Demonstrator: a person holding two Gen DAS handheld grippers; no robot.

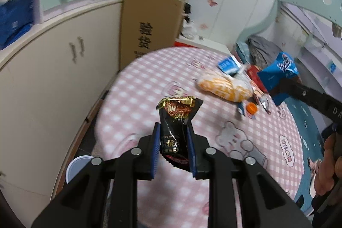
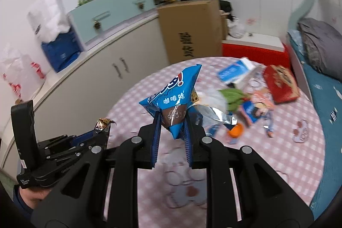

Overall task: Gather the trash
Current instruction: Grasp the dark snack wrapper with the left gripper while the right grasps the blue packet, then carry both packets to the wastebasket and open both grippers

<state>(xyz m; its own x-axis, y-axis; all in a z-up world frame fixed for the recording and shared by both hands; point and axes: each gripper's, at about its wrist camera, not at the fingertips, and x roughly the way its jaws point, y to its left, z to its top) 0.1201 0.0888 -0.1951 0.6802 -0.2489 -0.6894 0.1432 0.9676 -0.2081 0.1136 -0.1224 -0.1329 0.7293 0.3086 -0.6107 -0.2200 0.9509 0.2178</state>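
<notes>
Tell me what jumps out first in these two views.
Each wrist view is filled by a wrapper pinched in its own tongs: a crinkled black-and-gold foil snack wrapper in the left tongs, and a bright blue plastic snack bag in the right tongs. Beyond them, more packaging litters the far right of the pink checked tablecloth.

Pink check blanket (image 2: pixel 277 153) on bed: orange cap (image 2: pixel 236 129), red pack (image 2: pixel 281 83), blue-white carton (image 2: pixel 235 72), wrappers.
</notes>
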